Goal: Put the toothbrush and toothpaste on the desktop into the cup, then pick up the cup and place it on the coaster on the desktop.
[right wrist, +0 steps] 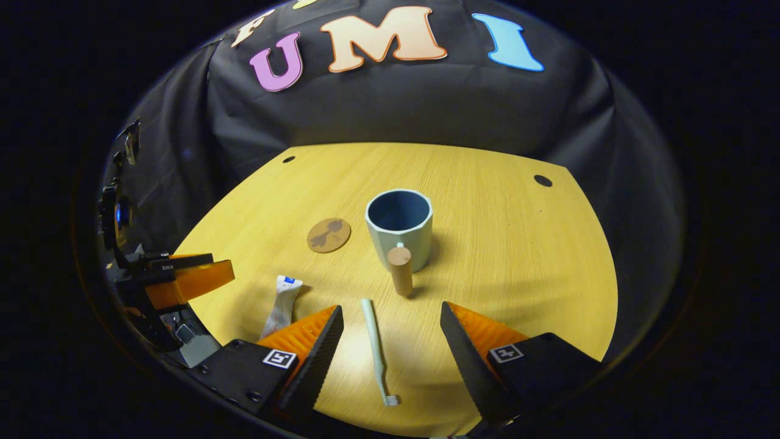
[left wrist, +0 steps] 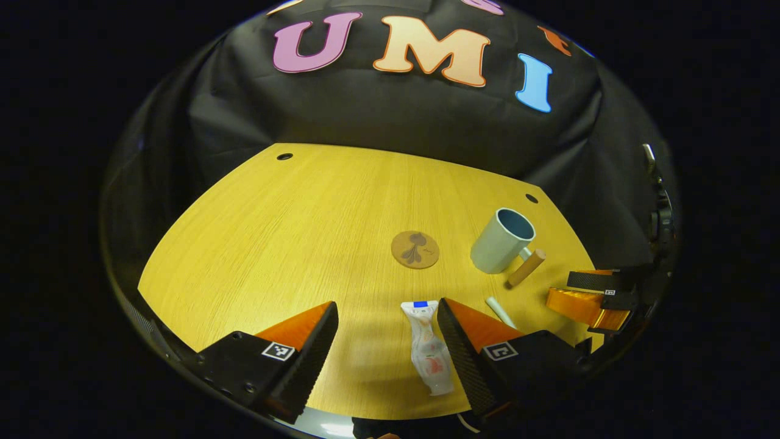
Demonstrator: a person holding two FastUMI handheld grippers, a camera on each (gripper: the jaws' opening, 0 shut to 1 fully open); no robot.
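Toothbrush lies flat between the spread right gripper fingers, near the cup. Toothpaste lies left of it, inside the spread left gripper.

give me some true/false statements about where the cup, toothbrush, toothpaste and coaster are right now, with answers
1. The cup stands on the coaster. False: it stands on the bare desktop, apart from the coaster.
2. The toothbrush lies flat on the desktop between the fingers of the right hand-held gripper. True.
3. The toothpaste is already inside the cup. False: it lies on the desktop, and the cup looks empty.
4. The left hand-held gripper is open, with the toothpaste close to one finger. True.
5. The cup lies on its side. False: it is upright, its wooden handle facing the right hand-held gripper.
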